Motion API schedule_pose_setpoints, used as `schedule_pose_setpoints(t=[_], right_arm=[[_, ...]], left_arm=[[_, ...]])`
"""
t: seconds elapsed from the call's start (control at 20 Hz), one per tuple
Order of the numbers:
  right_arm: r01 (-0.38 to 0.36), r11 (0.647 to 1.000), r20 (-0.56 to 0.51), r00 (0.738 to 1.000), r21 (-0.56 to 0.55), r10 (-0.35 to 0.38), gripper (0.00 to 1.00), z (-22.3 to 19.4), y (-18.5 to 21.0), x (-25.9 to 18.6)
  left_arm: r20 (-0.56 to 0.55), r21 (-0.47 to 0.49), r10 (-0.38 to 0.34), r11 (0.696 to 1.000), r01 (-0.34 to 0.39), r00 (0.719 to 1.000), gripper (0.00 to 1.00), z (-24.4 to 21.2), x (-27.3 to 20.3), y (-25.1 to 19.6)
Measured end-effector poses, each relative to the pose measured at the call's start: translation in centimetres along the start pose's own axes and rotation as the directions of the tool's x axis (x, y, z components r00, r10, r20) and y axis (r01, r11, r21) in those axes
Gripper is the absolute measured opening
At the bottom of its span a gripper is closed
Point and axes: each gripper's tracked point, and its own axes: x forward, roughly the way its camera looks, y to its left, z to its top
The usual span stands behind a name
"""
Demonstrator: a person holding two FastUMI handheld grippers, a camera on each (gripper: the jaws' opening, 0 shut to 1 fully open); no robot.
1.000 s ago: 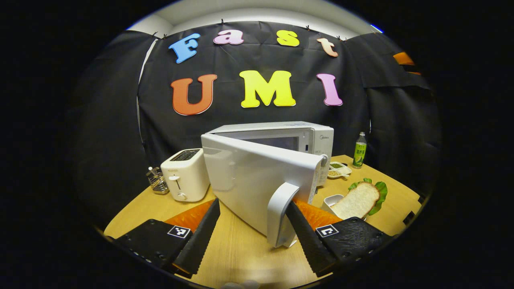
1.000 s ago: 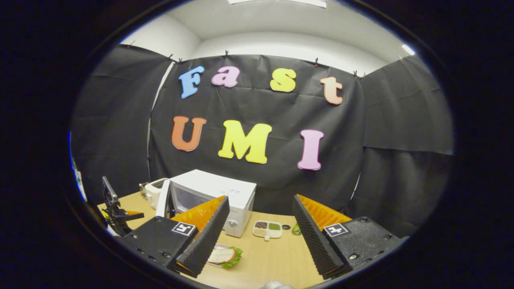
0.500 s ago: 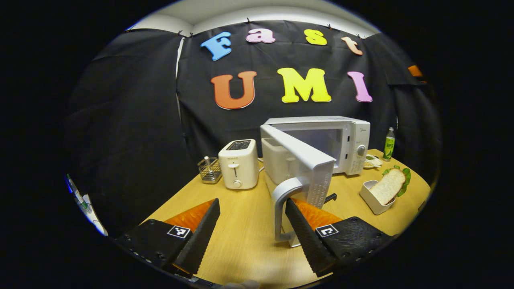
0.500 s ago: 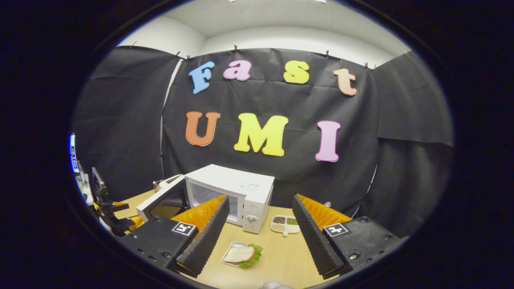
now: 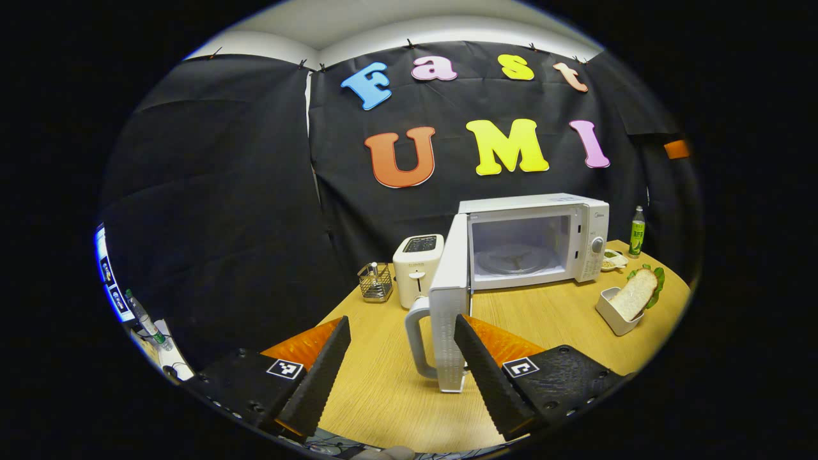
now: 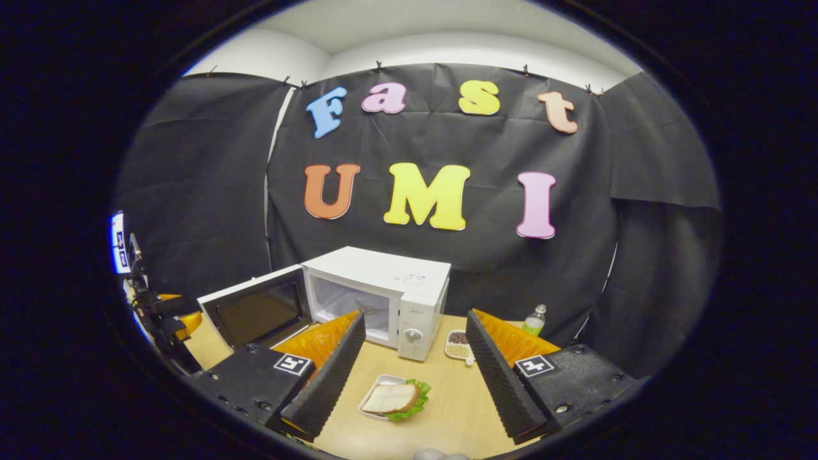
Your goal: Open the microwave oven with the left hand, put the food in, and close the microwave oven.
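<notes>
At the bottom centre of the left gripper view our left gripper (image 5: 399, 364) has its fingers wide apart, with the door handle (image 5: 415, 342) standing in the gap between them; we cannot tell whether either finger touches it, and nothing is clamped. The microwave door (image 5: 449, 300) is swung fully out, edge-on to us, and the microwave oven (image 5: 533, 239) at centre right shows its bare cavity with the turntable, so we judge the opening step done. Loading and closing are left. In the right gripper view our right gripper (image 6: 415, 367) at bottom centre is also spread open and holds nothing, hovering above the sandwich (image 6: 393, 399), which lies in its white tray (image 6: 370, 401) low in the frame, in front of the oven on the table (image 6: 447, 415). Counting across both views: one microwave, one door, one sandwich in one tray, one toaster (image 5: 416, 268), one wire basket (image 5: 374, 287), one green bottle (image 5: 637, 231), and one divided dish (image 6: 457, 344) of grains
</notes>
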Motion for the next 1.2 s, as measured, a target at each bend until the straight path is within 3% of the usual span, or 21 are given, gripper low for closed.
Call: schedule_pose_setpoints(t=[0.05, 0.1, 0.25, 0.3, 0.4, 0.45, 0.55, 0.65, 0.7, 0.75, 0.8, 0.85, 0.9, 0.95, 1.05, 1.1, 1.15, 1.2], right_arm=[[-0.003, 1.0, -0.031, 1.0, 0.013, 0.003, 1.0, -1.6, -0.5, 0.4], [-0.018, 0.999, -0.06, 0.998, 0.026, 0.019, 0.96, -3.0, -0.6, 0.8], [-0.095, 0.992, -0.14, 0.984, 0.08, 0.106, 1.0, -7.6, -0.3, 2.1], [-0.096, 0.991, -0.191, 0.975, 0.099, 0.113, 0.96, -9.8, -0.9, 2.5], [-0.109, 0.982, -0.268, 0.952, 0.157, 0.149, 1.0, -13.6, -1.4, 3.4], [-0.104, 0.975, -0.297, 0.942, 0.196, 0.16, 0.96, -15.2, -1.8, 4.0], [-0.1, 0.946, -0.355, 0.91, 0.309, 0.213, 0.99, -18.2, -2.1, 5.3], [-0.087, 0.898, -0.405, 0.871, 0.432, 0.279, 0.94, -20.4, -2.1, 7.0], [-0.087, 0.872, -0.422, 0.849, 0.482, 0.318, 0.82, -21.3, -2.0, 7.9], [-0.088, 0.847, -0.439, 0.824, 0.524, 0.357, 0.92, -22.2, -1.9, 8.7], [-0.09, 0.821, -0.454, 0.797, 0.564, 0.398, 0.79, -23.0, -1.9, 9.6], [-0.091, 0.791, -0.462, 0.769, 0.606, 0.442, 0.89, -23.7, -1.7, 10.0], [-0.087, 0.763, -0.471, 0.74, 0.641, 0.48, 0.77, -24.3, -1.5, 10.4], [-0.084, 0.735, -0.476, 0.711, 0.673, 0.517, 0.86, -24.6, -1.4, 10.8], [-0.082, 0.684, -0.476, 0.659, 0.725, 0.583, 0.81, -24.8, -1.1, 11.5], [-0.079, 0.663, -0.474, 0.637, 0.745, 0.608, 0.66, -24.8, -0.9, 11.9], [-0.072, 0.65, -0.481, 0.611, 0.757, 0.628, 0.75, -25.1, -0.6, 12.1], [-0.068, 0.634, -0.478, 0.596, 0.77, 0.645, 0.59, -24.9, -0.4, 12.4]], left_arm=[[0.01, -0.003, -0.007, 1.0, 0.007, 1.0, 0.97, 0.7, -0.4, -0.3], [0.019, -0.005, -0.013, 1.0, 0.013, 1.0, 0.97, 1.2, -0.6, -0.7], [0.043, -0.014, -0.036, 0.999, 0.037, 0.998, 0.97, 3.0, -1.4, -2.4], [0.05, -0.016, -0.044, 0.999, 0.045, 0.998, 0.97, 3.7, -1.7, -3.2], [0.067, -0.012, -0.058, 0.998, 0.059, 0.996, 0.97, 5.1, -2.3, -4.8], [0.071, -0.007, -0.061, 0.998, 0.062, 0.996, 0.97, 5.8, -2.5, -5.4], [0.081, -0.005, -0.067, 0.998, 0.067, 0.994, 0.97, 7.2, -3.1, -7.1], [0.088, 0.005, -0.065, 0.998, 0.065, 0.994, 0.97, 8.3, -3.5, -8.6], [0.089, 0.012, -0.062, 0.998, 0.061, 0.994, 0.97, 8.8, -3.7, -9.4], [0.087, 0.017, -0.055, 0.998, 0.053, 0.995, 0.97, 9.1, -3.8, -10.1], [0.081, 0.019, -0.05, 0.999, 0.049, 0.995, 0.93, 9.4, -3.9, -10.9], [0.079, 0.023, -0.04, 0.999, 0.038, 0.996, 0.97, 9.8, -4.1, -11.6], [0.076, 0.027, -0.03, 0.999, 0.028, 0.997, 0.97, 10.1, -4.2, -12.3], [0.074, 0.03, -0.019, 0.999, 0.016, 0.997, 0.97, 10.4, -4.3, -13.0], [0.081, 0.03, -0.001, 1.0, -0.002, 0.997, 0.97, 11.3, -4.4, -14.4], [0.081, 0.029, 0.003, 1.0, -0.006, 0.997, 0.97, 11.5, -4.4, -15.1], [0.076, 0.027, 0.006, 1.0, -0.008, 0.997, 0.97, 11.4, -4.4, -15.6], [0.072, 0.025, 0.006, 1.0, -0.008, 0.997, 0.97, 11.4, -4.4, -16.0]])
